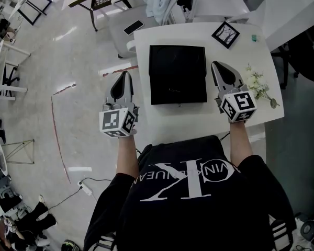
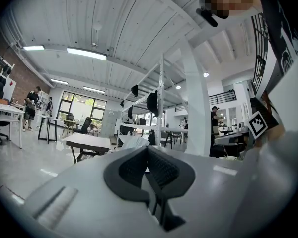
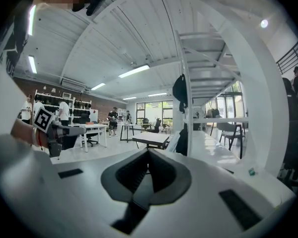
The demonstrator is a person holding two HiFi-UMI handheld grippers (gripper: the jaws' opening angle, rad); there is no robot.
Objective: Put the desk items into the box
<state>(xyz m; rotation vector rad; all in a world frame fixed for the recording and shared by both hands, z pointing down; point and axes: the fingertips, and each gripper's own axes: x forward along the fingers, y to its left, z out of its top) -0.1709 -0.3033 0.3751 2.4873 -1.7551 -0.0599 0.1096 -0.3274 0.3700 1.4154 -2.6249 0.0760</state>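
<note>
Claws pressed together: left claw [image 1: 127, 74] off table [image 1: 188, 122] edge, right claw [image 1: 216, 65] beside box [image 1: 178, 73].

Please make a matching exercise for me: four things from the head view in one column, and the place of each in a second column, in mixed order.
Things:
1. black box
2. picture frame
3. flowers
4. phone

Places:
A. off the table, past its far left corner
B. middle of the table
C. just right of the right gripper
D. far side of the table, right of the box

Pairs: 1-B, 2-D, 3-C, 4-A
</note>
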